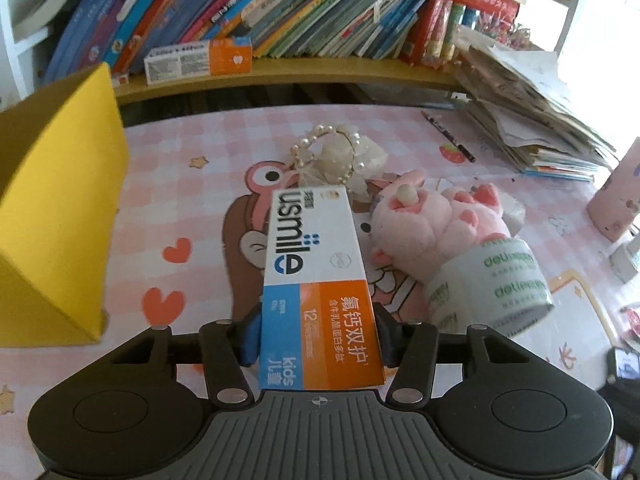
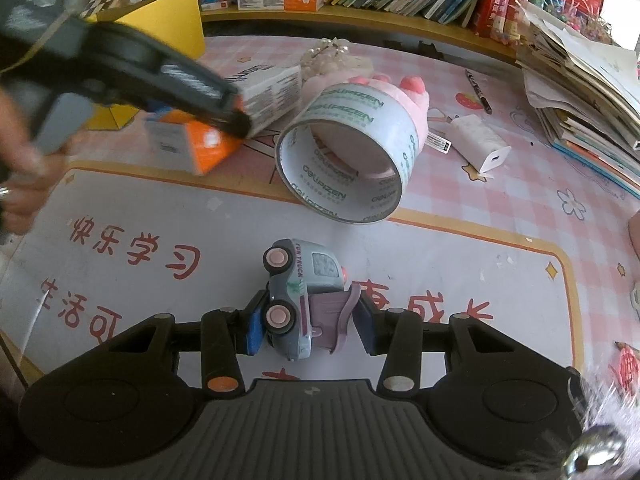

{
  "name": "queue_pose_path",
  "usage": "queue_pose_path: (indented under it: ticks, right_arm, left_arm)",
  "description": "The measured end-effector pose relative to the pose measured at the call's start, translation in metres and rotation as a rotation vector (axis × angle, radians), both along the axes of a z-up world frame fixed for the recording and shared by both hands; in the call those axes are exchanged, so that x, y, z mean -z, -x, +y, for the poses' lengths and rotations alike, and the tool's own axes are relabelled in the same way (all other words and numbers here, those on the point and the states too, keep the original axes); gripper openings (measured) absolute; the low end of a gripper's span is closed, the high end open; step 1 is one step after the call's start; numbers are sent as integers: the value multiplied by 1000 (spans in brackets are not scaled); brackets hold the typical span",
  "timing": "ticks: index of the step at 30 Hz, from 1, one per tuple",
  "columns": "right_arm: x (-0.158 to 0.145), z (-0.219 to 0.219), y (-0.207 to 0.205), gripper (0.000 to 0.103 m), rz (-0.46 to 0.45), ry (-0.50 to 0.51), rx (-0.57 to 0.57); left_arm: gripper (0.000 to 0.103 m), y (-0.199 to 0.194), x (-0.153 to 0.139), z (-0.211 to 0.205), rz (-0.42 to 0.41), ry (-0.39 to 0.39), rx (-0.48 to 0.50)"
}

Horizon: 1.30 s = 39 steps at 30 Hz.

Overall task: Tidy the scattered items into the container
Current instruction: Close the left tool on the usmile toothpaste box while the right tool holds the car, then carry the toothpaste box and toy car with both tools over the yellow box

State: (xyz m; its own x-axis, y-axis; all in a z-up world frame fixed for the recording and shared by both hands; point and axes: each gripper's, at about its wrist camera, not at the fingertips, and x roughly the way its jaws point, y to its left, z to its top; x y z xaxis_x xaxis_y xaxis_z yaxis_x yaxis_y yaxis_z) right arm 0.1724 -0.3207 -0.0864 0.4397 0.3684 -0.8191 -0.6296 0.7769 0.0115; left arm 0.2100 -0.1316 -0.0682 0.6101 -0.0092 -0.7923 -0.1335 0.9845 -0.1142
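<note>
My left gripper (image 1: 316, 336) is shut on a usmile toothpaste box (image 1: 316, 264), held above the table; both show blurred in the right wrist view, the box (image 2: 248, 108) at upper left. The yellow container (image 1: 56, 208) stands left of it, and shows in the right wrist view (image 2: 176, 16). My right gripper (image 2: 308, 328) is shut on a grey toy truck (image 2: 300, 292) over the white mat. A tape roll (image 2: 348, 160) leans on a pink plush toy (image 1: 436, 224). A pearl bracelet with bow (image 1: 340, 156) lies behind the box.
A white charger (image 2: 480, 144) and a pencil (image 2: 478, 92) lie right of the plush. A paper stack (image 1: 532, 120) sits at the right, a pink cup (image 1: 620, 196) at far right. A bookshelf (image 1: 280, 12) runs along the back, with another toothpaste box (image 1: 200, 60).
</note>
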Motion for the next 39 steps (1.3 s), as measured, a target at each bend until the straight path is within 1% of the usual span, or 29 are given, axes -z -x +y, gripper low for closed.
queue_pose_path:
  ticks: [7,10,16,22,28,31,39]
  right_arm:
    - [-5,0,5,42,-15,-11,9]
    - [-9,2,6,42,-21,-23,8]
    - [-15,7,10,42,-21,-44,-2]
    - [-18,16,18,42,-20,-43,-26]
    - [-19,22,24,42,-13,-47,-36]
    - [-19,25,27,42,-4,-50,-31]
    - [-18,34,39,42,11,-50,18]
  left_arm:
    - [52,38,-17,20,-12,49,-34]
    - [52,55,-24,27,-31,75,-53]
    - [52,82,-38,33,-69,101,-72]
    - [52,102,-41,40,-73,130,-96]
    - [52,120,-43,44,-75,120,-108]
    - [52,126,-41,45,-62,123,-109]
    - [52,136,-38,55,-51,130,-58]
